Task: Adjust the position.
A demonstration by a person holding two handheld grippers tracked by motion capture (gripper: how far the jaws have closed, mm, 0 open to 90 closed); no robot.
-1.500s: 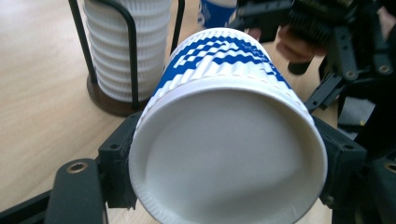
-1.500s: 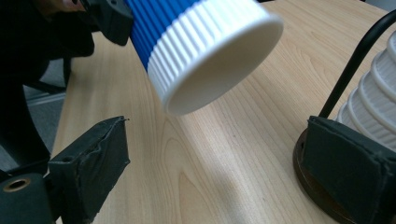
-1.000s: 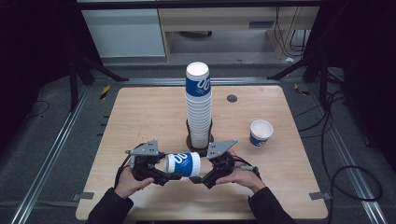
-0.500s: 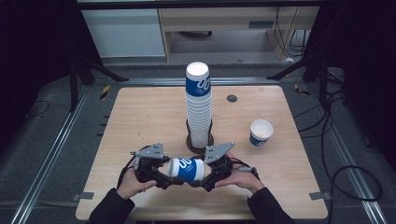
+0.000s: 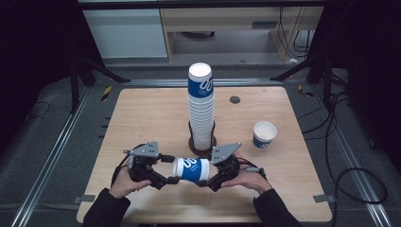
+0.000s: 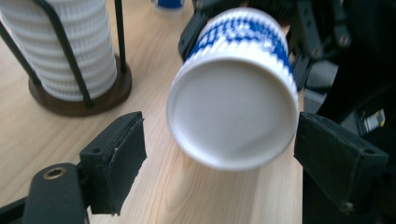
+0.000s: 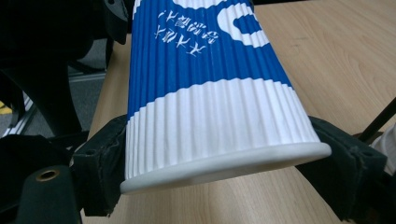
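The right gripper (image 5: 204,177) has just been closing and now clamps the rim end of the ribbed blue-and-white paper cup (image 5: 190,169), held sideways above the near edge of the wooden table (image 5: 142,118). The left gripper (image 5: 171,169) stands apart around the cup's smooth flat base, pads not touching. The cup's mouth is hidden.

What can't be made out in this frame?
- Held cup: its open mouth faces away in every view.
- Small print on it: blurred in the right tool view.
- Stack cup count: ribs too fine in the high view; top cut off in the left tool view.
- Lone cup: contents too small to tell.
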